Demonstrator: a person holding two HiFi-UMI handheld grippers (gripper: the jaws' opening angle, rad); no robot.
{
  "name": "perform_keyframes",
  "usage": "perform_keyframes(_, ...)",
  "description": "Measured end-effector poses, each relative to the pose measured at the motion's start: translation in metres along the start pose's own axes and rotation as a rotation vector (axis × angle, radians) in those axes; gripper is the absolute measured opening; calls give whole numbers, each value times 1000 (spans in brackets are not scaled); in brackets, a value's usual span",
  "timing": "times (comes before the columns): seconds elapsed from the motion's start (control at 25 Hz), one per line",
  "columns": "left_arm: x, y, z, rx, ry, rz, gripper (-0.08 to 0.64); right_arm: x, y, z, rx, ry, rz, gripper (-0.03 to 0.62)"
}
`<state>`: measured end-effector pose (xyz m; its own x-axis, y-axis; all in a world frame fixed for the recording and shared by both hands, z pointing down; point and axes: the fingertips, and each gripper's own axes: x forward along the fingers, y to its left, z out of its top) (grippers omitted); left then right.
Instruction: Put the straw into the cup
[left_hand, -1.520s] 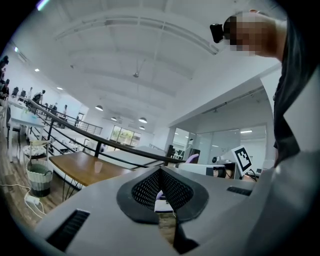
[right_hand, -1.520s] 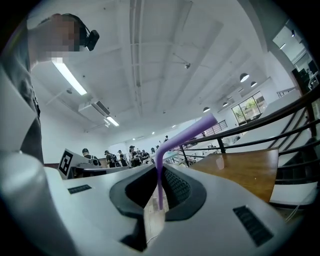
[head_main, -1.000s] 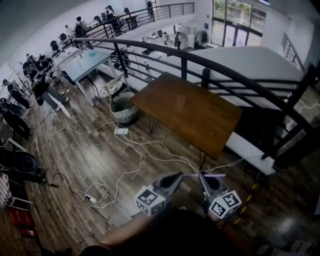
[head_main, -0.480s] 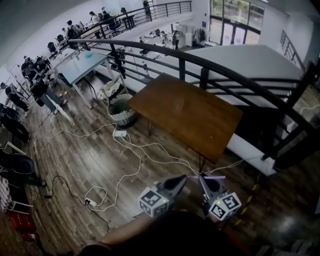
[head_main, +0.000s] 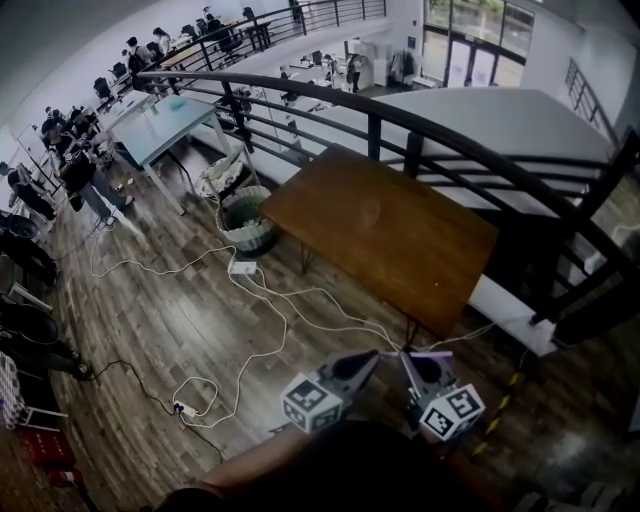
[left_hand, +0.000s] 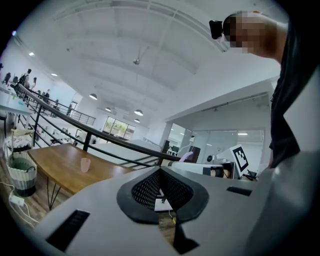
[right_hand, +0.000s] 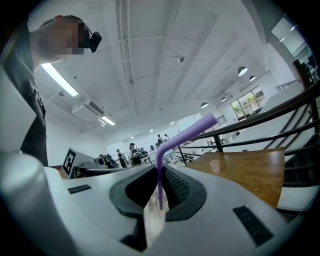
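A small translucent pink cup (left_hand: 85, 164) stands upright on the brown wooden table (head_main: 400, 250), well ahead of both grippers; it also shows in the right gripper view as the cup (right_hand: 215, 166). My right gripper (right_hand: 159, 175) is shut on a purple bendy straw (right_hand: 172, 145), whose bent top points up and to the right. In the head view the straw (head_main: 420, 354) lies across the tip of the right gripper (head_main: 410, 365). My left gripper (left_hand: 161, 172) is shut with nothing between its pads; in the head view the left gripper (head_main: 362, 362) hovers just left of the right one. Both are held off the table, over the floor.
A dark metal railing (head_main: 420, 130) curves behind the table. White cables (head_main: 250, 300) trail over the wooden floor, and a bin (head_main: 245, 220) stands at the table's left end. Several people and desks (head_main: 170, 120) are at the far left.
The head view has shifted a little, so the table sits slightly further right. Both grippers stay low in the picture, close together; the right one keeps hold of the straw.
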<state>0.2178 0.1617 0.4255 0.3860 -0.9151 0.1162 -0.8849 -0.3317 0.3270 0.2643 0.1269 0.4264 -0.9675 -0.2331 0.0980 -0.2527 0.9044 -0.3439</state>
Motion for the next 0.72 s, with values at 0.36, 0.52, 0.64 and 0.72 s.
perform_keyframes(0.36, 6, 150, 46, 9, 6, -65, 11, 155, -23, 14, -5, -4, -49, 38)
perform_keyframes(0.52, 2, 198, 74, 24, 7, -92, 11, 206, -22, 29, -4, -21, -68, 38)
perform_keyframes(0.64, -1, 213, 93, 38, 6, -103, 11, 227, -20, 46, -15, -40, -73, 38)
perform_keyframes(0.72, -5, 226, 102, 46, 4, -107, 11, 242, -16, 52, -17, -47, -74, 38)
